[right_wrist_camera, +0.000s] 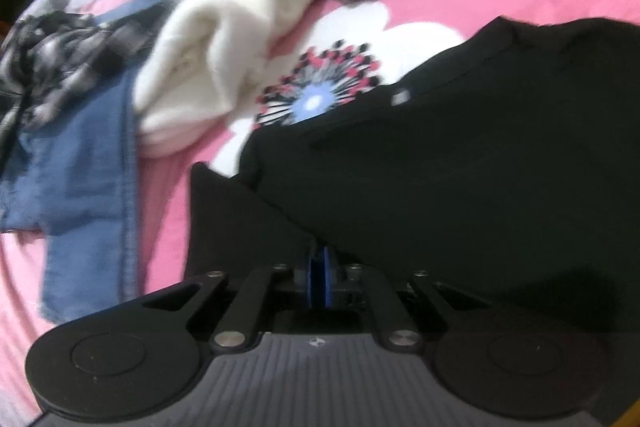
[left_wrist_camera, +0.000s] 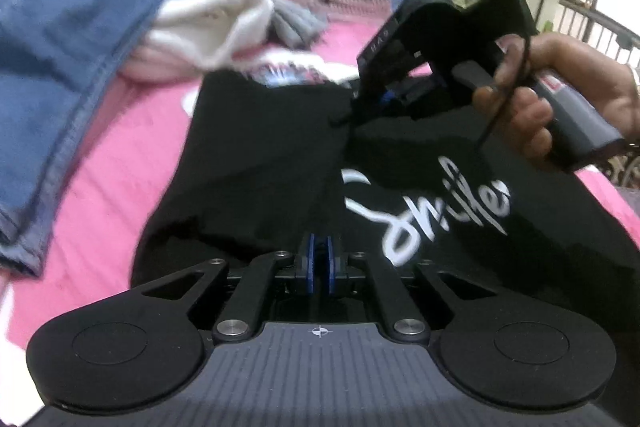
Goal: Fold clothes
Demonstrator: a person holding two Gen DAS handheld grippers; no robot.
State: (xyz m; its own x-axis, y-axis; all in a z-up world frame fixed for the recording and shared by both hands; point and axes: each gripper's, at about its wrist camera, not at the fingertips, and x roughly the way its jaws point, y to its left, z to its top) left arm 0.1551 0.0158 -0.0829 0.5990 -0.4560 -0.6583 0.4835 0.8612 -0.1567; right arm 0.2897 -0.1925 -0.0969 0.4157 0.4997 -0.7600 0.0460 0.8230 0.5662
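The black cotton T-shirt with white script lettering [left_wrist_camera: 400, 187] lies on the pink floral bedsheet [left_wrist_camera: 120, 167], partly folded; it is light, soft and limp, so grip hems or fold edges. Left tongs [left_wrist_camera: 319, 263] and right tongs [right_wrist_camera: 319, 275] each pinch black fabric, jaws narrow.

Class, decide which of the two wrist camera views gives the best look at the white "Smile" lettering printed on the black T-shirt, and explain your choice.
The left wrist view. There the white "Smile" lettering reads clearly across the black T-shirt on the pink bedsheet. The right wrist view shows only plain black cloth of that T-shirt; no lettering is visible.
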